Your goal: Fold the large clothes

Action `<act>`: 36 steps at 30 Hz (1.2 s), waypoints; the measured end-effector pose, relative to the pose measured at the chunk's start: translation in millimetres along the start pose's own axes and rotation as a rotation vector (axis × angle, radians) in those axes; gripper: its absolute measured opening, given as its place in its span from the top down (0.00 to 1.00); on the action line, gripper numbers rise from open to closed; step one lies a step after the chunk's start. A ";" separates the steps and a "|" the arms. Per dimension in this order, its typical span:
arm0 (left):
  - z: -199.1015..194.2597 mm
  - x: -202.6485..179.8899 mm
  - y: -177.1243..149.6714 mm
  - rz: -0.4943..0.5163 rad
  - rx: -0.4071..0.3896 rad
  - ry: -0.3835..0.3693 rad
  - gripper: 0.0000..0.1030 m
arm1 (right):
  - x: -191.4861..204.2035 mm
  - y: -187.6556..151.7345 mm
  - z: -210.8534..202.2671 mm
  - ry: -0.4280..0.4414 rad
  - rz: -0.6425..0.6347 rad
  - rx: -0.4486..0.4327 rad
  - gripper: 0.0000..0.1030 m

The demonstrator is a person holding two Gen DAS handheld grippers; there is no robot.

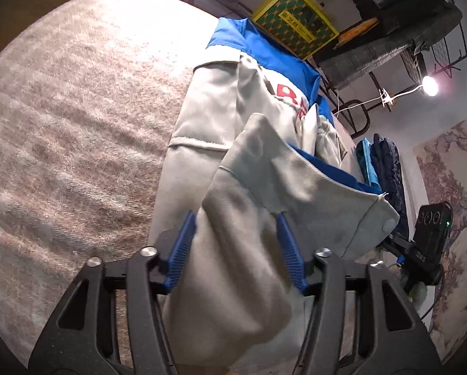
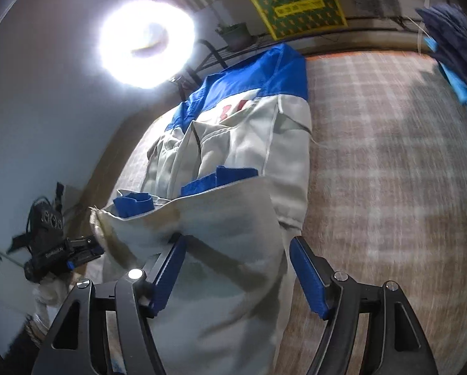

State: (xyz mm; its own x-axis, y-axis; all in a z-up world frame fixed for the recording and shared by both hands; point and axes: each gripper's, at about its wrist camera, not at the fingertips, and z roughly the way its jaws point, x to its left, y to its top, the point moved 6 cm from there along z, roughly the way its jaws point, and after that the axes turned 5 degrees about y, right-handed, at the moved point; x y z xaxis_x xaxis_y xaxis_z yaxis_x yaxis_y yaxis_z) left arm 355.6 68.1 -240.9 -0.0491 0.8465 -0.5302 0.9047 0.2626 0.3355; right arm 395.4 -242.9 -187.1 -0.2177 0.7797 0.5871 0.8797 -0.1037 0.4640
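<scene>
I see the grey-and-blue jacket (image 1: 221, 115) stretching ahead of both grippers on the plaid blanket (image 1: 61, 109); my left gripper (image 1: 235, 234) and right gripper (image 2: 236, 262) each clamp its raised hem.

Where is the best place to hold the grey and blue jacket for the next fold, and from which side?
Grip the jacket at its raised grey bottom hem, one tool near each end. Come from the hem side, towards the blue collar: this edge is already lifted off the plaid blanket and its seam gives a firm, straight line.
</scene>
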 end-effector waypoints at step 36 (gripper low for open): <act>-50.6 -78.6 -37.6 0.297 -0.080 -0.042 0.82 | 2.4 -55.8 -18.6 0.138 -0.064 0.125 0.56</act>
State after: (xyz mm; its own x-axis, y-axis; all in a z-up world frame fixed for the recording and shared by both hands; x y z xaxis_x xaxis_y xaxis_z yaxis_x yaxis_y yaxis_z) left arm 304.1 15.2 -172.4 0.2318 0.8721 -0.4310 0.8405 0.0435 0.5401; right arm 337.9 -246.7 -199.2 -0.3235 0.6895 0.6481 0.9060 0.0281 0.4224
